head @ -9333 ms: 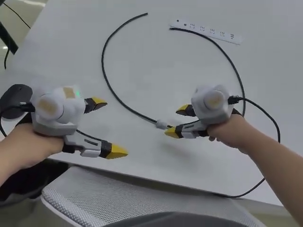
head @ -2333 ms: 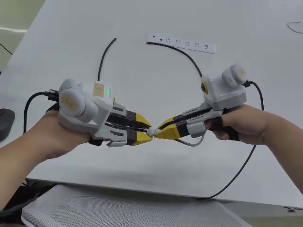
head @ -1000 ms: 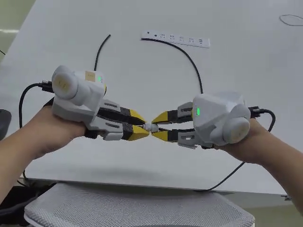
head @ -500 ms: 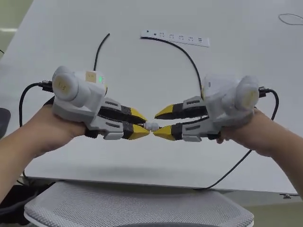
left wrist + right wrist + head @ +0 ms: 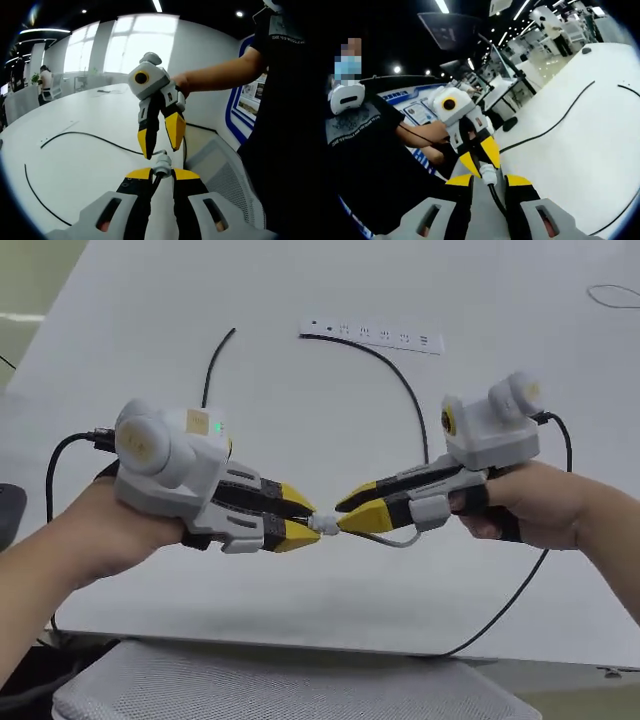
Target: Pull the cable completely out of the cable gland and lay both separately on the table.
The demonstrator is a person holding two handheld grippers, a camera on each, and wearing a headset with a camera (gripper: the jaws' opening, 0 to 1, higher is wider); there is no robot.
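The small white cable gland [image 5: 324, 525] hangs in the air above the table's front edge, between two sets of yellow fingertips. My left gripper [image 5: 305, 520] is shut on one end of it; the black cable [image 5: 156, 184] runs back between its jaws. From the right, my right gripper [image 5: 348, 512] meets it, jaws nearly together on the gland's other end. In the right gripper view the gland [image 5: 488, 175] sits at my own tips with a short cable piece [image 5: 496, 196] behind it. The long cable [image 5: 212, 370] lies on the table behind the left gripper.
A white power strip [image 5: 372, 336] lies at the back of the white table [image 5: 480, 300], and its black cord [image 5: 403, 385] curves toward the right gripper. A mesh chair [image 5: 250, 690] sits under the front edge. Each gripper trails a black lead over the tabletop.
The right gripper has rolled back upright. Its jaws stood open beside the gland half a second ago and are now closed at it. The left gripper kept its hold.
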